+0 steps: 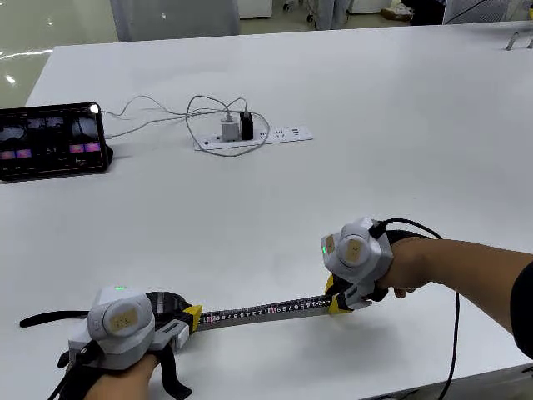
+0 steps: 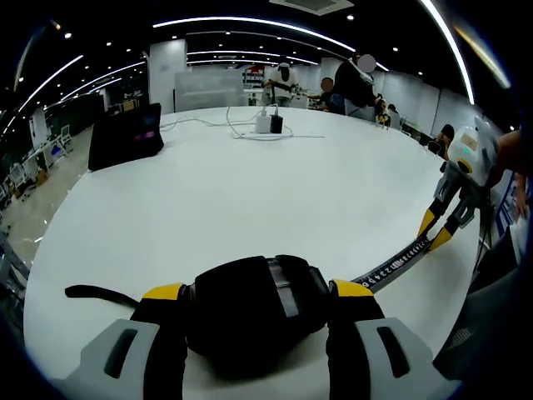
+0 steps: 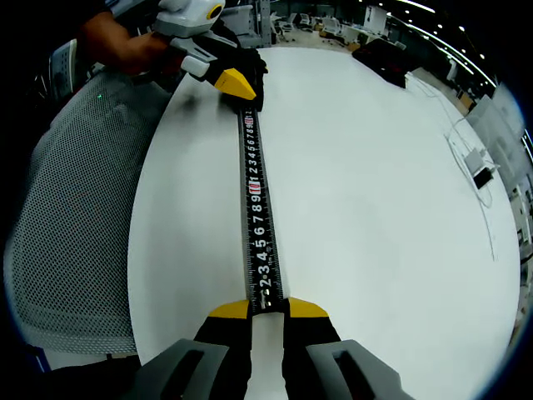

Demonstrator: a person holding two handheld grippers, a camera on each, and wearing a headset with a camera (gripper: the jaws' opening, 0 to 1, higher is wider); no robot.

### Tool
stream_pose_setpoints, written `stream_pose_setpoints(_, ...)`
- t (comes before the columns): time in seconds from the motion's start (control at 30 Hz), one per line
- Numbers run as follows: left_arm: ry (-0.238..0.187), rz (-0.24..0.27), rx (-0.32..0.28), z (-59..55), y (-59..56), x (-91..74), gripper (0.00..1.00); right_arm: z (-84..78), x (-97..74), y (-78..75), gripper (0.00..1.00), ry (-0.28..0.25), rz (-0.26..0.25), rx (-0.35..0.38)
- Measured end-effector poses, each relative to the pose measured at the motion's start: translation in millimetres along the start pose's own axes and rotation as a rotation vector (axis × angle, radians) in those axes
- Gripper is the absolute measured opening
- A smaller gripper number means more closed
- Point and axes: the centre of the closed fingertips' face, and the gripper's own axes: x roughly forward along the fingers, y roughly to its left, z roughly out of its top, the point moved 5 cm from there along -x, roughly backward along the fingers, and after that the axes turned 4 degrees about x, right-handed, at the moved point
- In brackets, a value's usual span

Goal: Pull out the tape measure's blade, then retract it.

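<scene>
White worktop [image 1: 375,133] carries everything. Dark tablet [image 1: 52,140], screen lit, stands well apart from both grippers, far ahead of the L fingers and off to their left. Power strip [image 1: 275,136] w/ two chargers plugged in lies far ahead, roughly between the two grippers' lines.

L gripper [image 2: 258,290]: fingers [image 2: 354,292] opened wide enough to take the black tape measure case [image 2: 250,312], clamped on it from both sides, yellow tips against its flanks. Case sits low btwn them, on or just over the worktop; can't tell which. Thin black strap [image 2: 100,292] trails from the case, left of the L fingers.

R gripper [image 3: 268,310]: fingers [image 3: 308,310] nearly closed, pinching the free end of the blade [image 3: 254,192], low numerals right at the tips.

Blade is out, straight and taut, long axis running from L fingers to R fingers, i.e. side to side in front of the person in head view. Dark face w/ white numbers is up. Whether it touches the worktop: can't tell.
</scene>
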Motion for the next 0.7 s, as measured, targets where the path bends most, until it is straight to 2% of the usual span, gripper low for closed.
stream_pose_setpoints(0.7,0.003,-0.004,-0.008,0.0,0.0,0.7,0.64,6.8,2.4,2.1,0.1,0.013,0.001,0.014)
